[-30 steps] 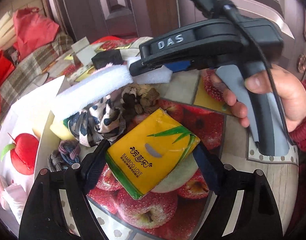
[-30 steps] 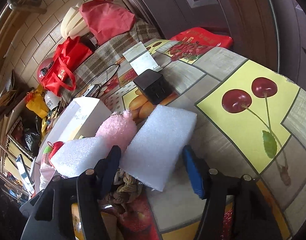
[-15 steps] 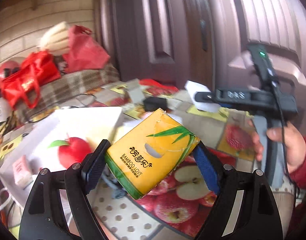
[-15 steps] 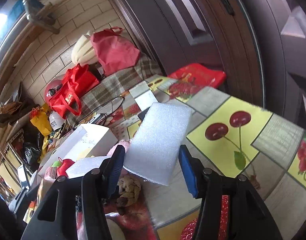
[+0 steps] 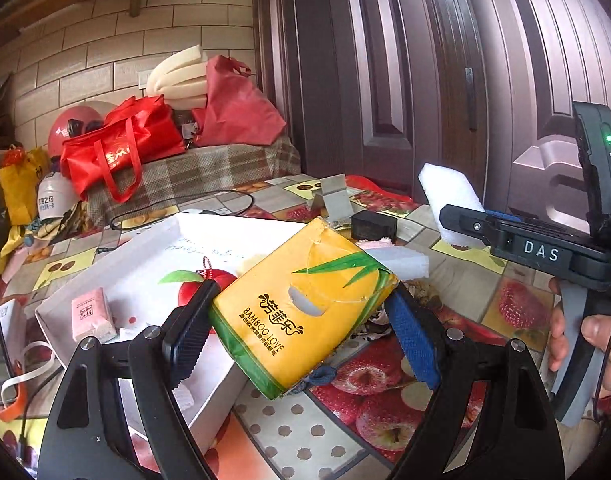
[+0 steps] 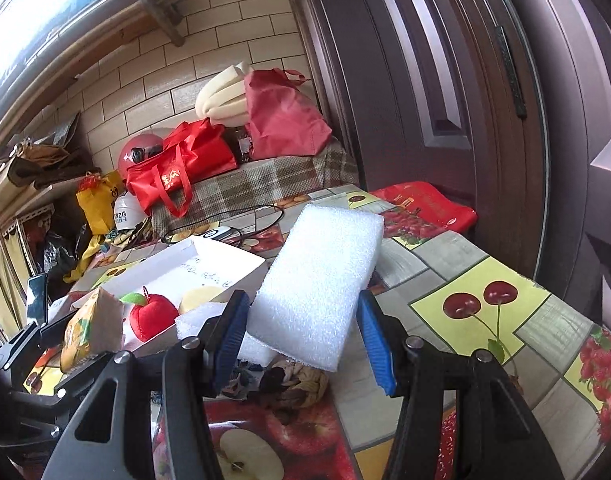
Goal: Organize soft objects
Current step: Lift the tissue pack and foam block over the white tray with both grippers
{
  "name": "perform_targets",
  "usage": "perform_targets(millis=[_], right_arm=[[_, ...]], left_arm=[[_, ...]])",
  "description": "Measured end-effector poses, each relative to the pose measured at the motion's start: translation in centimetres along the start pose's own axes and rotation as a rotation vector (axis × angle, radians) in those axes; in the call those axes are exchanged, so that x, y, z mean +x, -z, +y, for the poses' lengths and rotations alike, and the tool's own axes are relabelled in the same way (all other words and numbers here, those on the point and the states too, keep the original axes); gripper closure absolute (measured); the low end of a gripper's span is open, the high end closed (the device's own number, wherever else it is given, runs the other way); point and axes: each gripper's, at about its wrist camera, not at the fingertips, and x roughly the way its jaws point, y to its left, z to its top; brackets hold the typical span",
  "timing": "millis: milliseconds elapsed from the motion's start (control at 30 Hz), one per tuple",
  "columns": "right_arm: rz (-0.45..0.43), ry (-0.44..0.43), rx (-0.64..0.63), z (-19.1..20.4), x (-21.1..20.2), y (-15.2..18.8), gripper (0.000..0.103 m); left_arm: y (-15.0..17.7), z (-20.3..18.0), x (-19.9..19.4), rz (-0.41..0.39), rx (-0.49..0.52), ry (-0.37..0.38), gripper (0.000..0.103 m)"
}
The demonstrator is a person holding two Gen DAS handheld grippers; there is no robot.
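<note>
Soft items are gathered around a shallow white cardboard box [image 5: 241,236] set on a table covered with fruit-patterned oilcloth [image 6: 477,304]. Above the oilcloth, a thick white foam slab [image 6: 321,284] is clamped between the blue pads of the right gripper [image 6: 301,340], raised clear of the surface. A yellow soft tissue pack printed with green bamboo leaves [image 5: 305,312] is gripped by the left gripper [image 5: 301,328], tilted, at the box's near corner. Inside the box, a red plush apple [image 6: 153,316] and a small pink tissue packet [image 5: 91,314] are seen. A knotted brown cloth bundle [image 6: 297,384] lies beneath the slab.
</note>
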Motion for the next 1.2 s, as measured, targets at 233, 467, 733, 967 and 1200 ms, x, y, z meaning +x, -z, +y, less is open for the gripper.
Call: perform_targets(millis=[233,467,733,967,1200], right_arm=[[-0.014,-0.015,-0.063,1.4,-0.1,0.2,0.047],[-0.008,-0.042,-0.147,3.7,0.4,0.6,0.047],[-0.018,-0.081,-0.158,5.2,0.2,0.8,0.047],[-0.023,-0.083,-0.161,5.2,0.3,0.8,0.047],[-0.022,-0.082,-0.184,5.7,0.2,1.2,0.047]], left_arm=[[0.2,0.5,0.1,0.002,-0.031,-0.051,0.018],[0.2,0.6,0.1,0.001,-0.041,-0.067,0.018],[0.2,1.0,0.1,0.002,-0.050,-0.082,0.018],[0.2,0.8,-0.1,-0.010,-0.050,-0.108,0.018],[0.6,1.8,-1.4,-0.031,-0.100,-0.153,0.018]])
